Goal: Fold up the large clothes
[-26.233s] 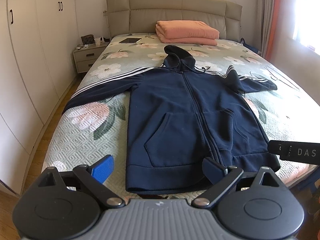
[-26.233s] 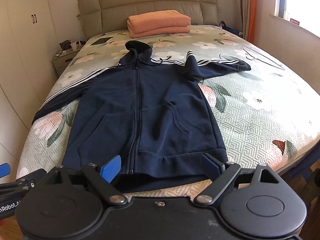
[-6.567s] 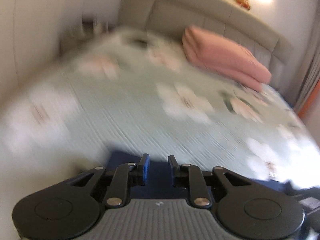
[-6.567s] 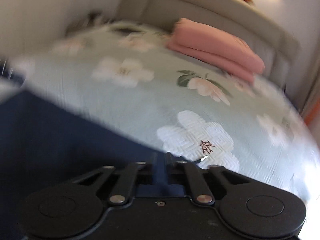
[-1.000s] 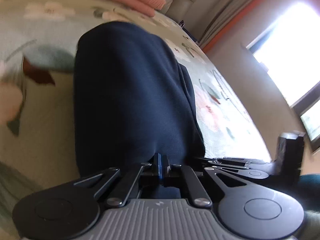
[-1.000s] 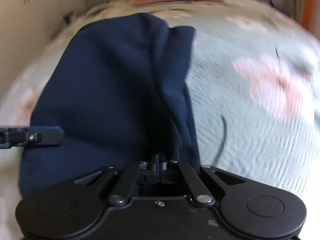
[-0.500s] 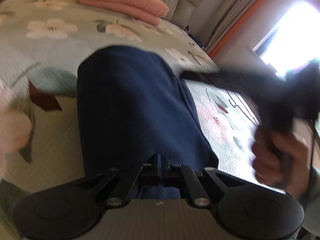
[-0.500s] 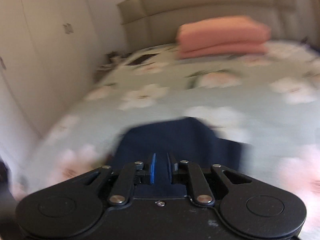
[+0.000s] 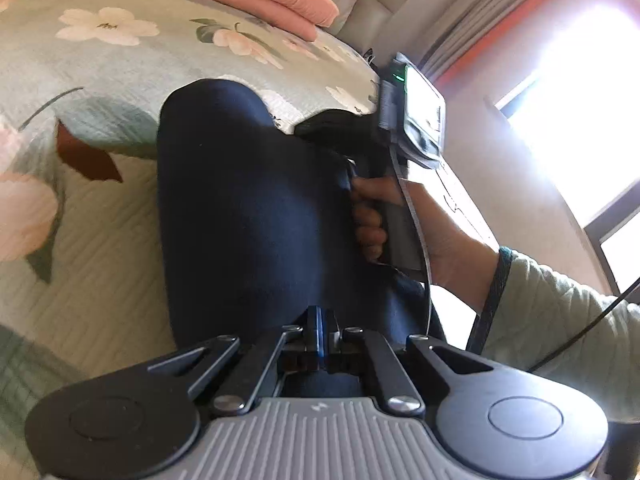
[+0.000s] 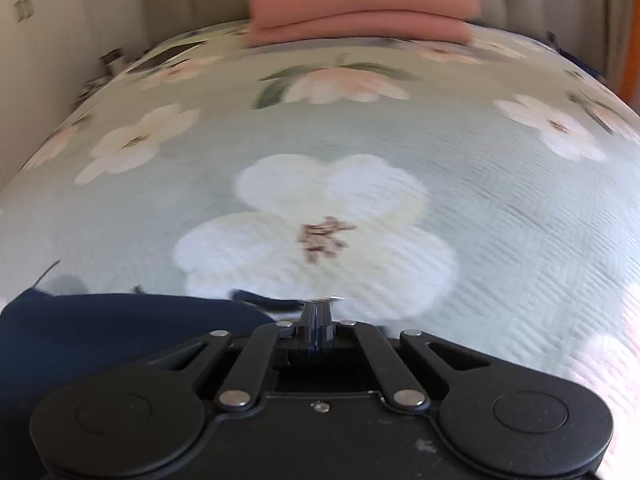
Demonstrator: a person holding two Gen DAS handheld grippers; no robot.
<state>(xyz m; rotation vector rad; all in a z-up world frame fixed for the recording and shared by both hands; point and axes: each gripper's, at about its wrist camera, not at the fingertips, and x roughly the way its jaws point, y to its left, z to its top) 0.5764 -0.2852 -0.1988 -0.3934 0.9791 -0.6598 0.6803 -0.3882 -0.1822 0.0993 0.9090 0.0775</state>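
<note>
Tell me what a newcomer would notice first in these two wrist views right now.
The dark navy hoodie, folded into a long narrow strip, runs up the middle of the left wrist view across the floral bedspread. Right of it, a hand grips the other gripper's handle. In the right wrist view a big white flower on the bedspread fills the middle, with folded pink bedding at the headboard.

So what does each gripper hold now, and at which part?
Left gripper: shut on the navy hoodie, at its near edge. Right gripper: shut; a hold cannot be told.
</note>
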